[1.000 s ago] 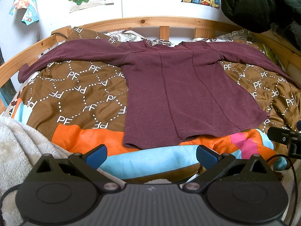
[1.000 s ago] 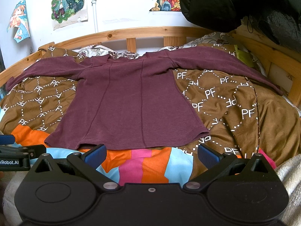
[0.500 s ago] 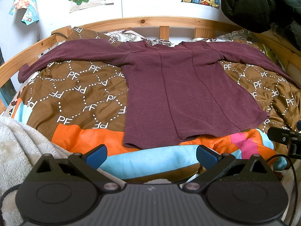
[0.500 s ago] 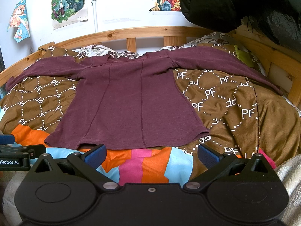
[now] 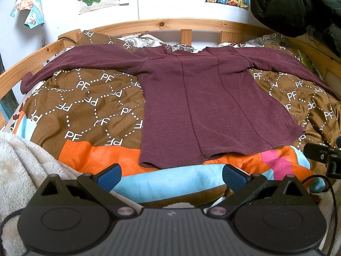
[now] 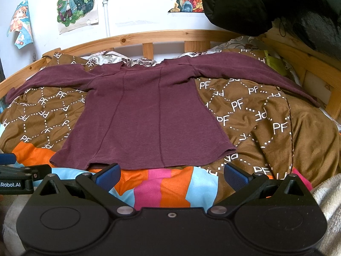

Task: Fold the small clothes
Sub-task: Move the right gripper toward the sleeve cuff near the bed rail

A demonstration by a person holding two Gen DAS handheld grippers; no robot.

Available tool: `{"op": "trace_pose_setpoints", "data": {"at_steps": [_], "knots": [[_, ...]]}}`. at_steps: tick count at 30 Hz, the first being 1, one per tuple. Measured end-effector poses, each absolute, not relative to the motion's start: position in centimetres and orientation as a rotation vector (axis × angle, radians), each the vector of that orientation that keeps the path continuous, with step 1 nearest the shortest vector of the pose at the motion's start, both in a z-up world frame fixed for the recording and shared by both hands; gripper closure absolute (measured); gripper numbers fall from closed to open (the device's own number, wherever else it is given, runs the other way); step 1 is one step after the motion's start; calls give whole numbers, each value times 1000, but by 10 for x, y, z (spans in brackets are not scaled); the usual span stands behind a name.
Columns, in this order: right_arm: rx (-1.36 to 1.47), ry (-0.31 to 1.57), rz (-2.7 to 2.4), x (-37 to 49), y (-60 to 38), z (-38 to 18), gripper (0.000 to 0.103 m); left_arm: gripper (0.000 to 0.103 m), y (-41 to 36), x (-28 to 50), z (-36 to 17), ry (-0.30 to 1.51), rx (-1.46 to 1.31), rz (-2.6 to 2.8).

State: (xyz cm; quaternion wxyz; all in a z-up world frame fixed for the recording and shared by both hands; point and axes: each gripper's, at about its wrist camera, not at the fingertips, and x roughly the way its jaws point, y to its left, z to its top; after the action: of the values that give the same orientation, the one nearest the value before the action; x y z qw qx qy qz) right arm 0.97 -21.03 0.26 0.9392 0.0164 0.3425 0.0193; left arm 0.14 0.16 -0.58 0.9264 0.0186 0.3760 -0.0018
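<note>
A maroon long-sleeved top (image 5: 204,106) lies flat on the bed, neck toward the headboard, both sleeves spread out sideways; it also shows in the right wrist view (image 6: 145,117). My left gripper (image 5: 171,177) is open and empty, just short of the hem near its left corner. My right gripper (image 6: 170,176) is open and empty, just short of the hem near its right half. Neither touches the cloth.
The top rests on a brown "PF" patterned bedspread (image 5: 89,106) with orange, blue and pink stripes. A wooden headboard (image 5: 181,24) runs behind. A black jacket (image 6: 266,4) hangs at the upper right. A white fleece blanket (image 5: 23,166) lies at the near left.
</note>
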Motion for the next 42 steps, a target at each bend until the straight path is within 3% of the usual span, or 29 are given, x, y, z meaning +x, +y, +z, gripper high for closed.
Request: {"op": "trace_pose_setpoints", "data": {"at_steps": [20,26,33,42], "knots": [[31,717,23,14,-212,0,0,1,1,4,-4,784,41,-6],[56,840,42,47,-224,8,0,1,4,31,29,719,9,-26],[-68,754,-50,79,-244,42,0,0,-9,77,58,672,77,-64],[-108,689,-86,133,-264,66,0,0,-38,147,48,728,150,-145]]}}
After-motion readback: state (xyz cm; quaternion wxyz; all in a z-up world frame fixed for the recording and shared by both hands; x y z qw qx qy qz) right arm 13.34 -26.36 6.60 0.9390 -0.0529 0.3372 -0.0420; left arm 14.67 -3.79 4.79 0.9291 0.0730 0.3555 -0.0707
